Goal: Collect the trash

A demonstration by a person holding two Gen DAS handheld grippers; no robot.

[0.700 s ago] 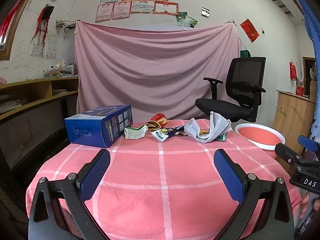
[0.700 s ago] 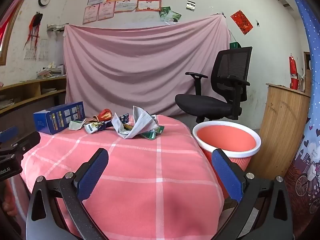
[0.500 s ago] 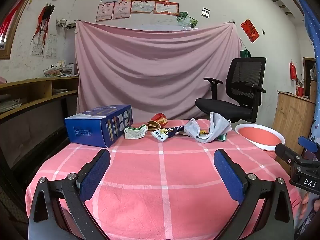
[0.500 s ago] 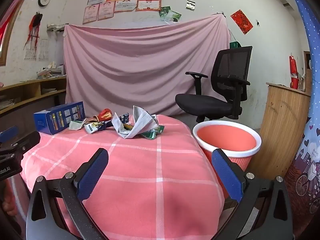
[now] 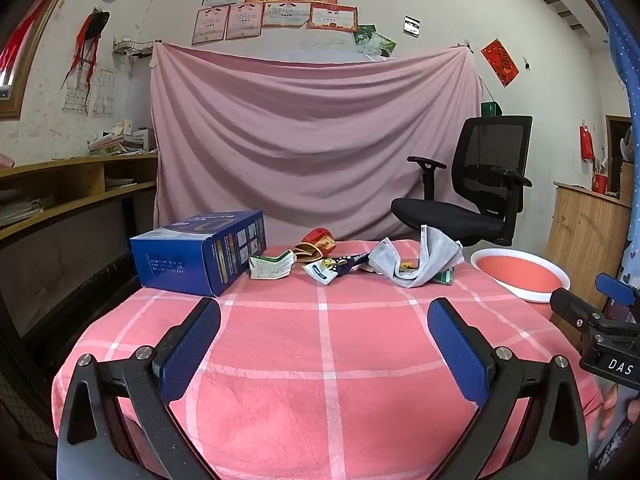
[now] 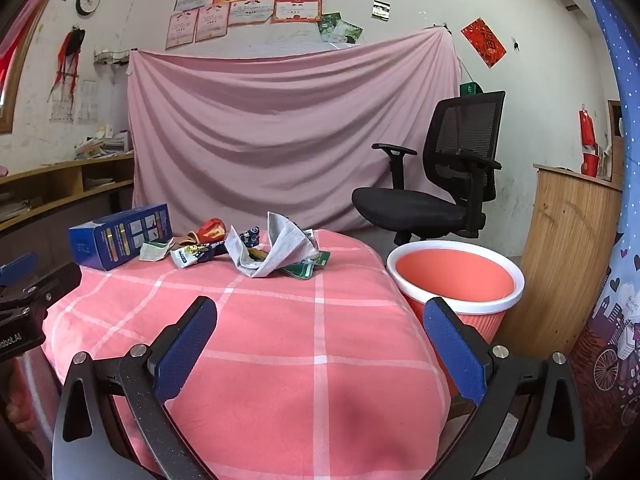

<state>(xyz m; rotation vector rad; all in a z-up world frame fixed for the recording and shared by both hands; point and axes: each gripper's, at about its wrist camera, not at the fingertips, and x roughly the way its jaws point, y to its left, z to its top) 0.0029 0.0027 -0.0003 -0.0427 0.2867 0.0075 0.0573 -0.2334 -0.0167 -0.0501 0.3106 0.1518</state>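
We are holding the left hand-held gripper (image 5: 324,344) and right hand-held gripper (image 6: 320,344) spread wide and empty over the pink checked surface (image 5: 328,392); ahead of both, the trash pile (image 6: 256,248) is lying beside a blue box (image 5: 200,256), with the red bin (image 6: 456,280) standing right of the right one.

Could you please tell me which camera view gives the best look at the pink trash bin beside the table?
The right wrist view: the pink trash bin shows its white rim, its inside and its ribbed wall, standing right of the table. The left wrist view catches only its rim and part of the inside beyond the table's edge.
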